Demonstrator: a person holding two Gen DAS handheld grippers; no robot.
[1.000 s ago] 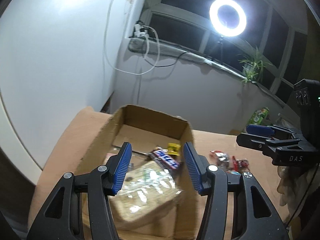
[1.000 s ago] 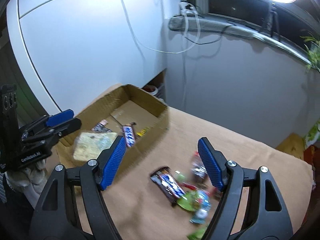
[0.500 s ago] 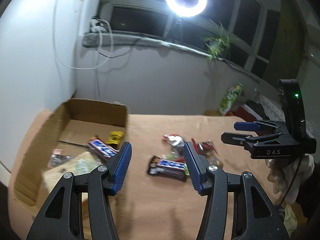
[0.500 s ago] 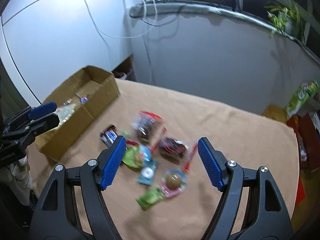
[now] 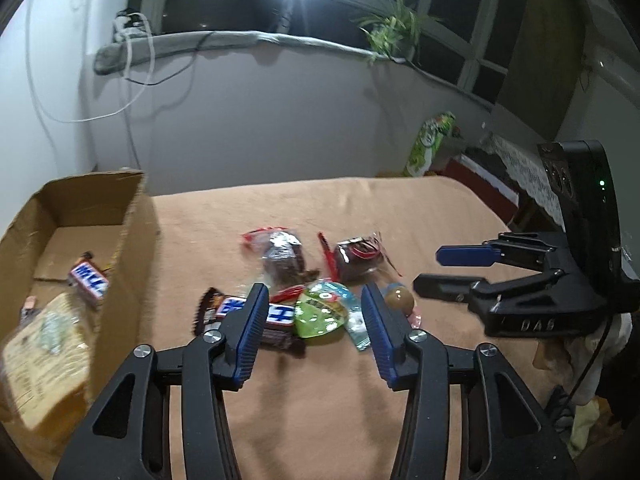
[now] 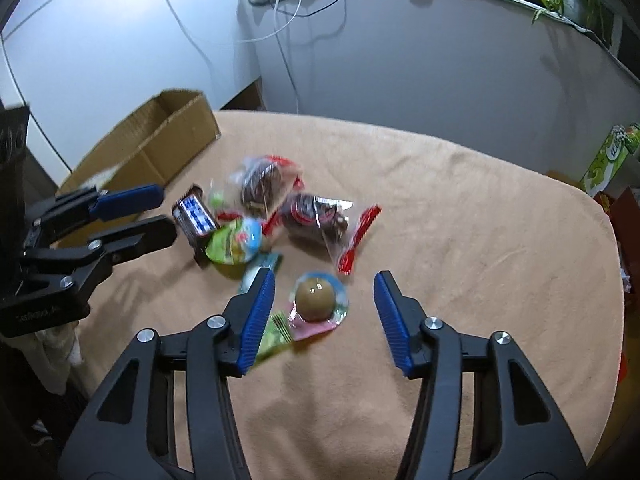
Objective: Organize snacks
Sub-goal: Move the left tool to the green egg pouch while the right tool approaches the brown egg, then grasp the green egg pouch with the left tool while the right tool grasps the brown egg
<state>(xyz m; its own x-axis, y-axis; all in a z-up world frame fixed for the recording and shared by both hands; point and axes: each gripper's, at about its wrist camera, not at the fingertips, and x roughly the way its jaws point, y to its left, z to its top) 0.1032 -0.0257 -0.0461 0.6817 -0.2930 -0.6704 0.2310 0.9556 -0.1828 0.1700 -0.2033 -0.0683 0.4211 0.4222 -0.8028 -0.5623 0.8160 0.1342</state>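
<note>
A pile of snacks lies mid-table on the tan cloth [image 5: 400,208]. It includes a dark chocolate bar [image 5: 240,312] with a blue-white label, a green jelly cup [image 5: 320,312], two clear bags of brown cakes [image 5: 282,256] [image 5: 356,258] and a brown ball in a pink wrapper [image 6: 316,296]. My left gripper [image 5: 312,300] hovers over the bar and jelly cup, jaws closing, pads touching nothing. My right gripper [image 6: 324,280] hangs above the brown ball, jaws closing, not gripping it. The cardboard box [image 5: 132,216] at the left holds another bar [image 5: 88,280] and a pale cracker bag [image 5: 44,356].
A green carton [image 5: 430,142] stands beyond the table's far right edge. A plant [image 5: 394,28] and white cables [image 5: 132,60] sit on the window ledge behind. A small green packet [image 6: 274,334] lies by my right gripper's left finger. The cloth is bare on the right.
Both grippers swung away from the box to the snack pile and came lower. Their jaws are narrower than before. The cracker bag lies in the box.
</note>
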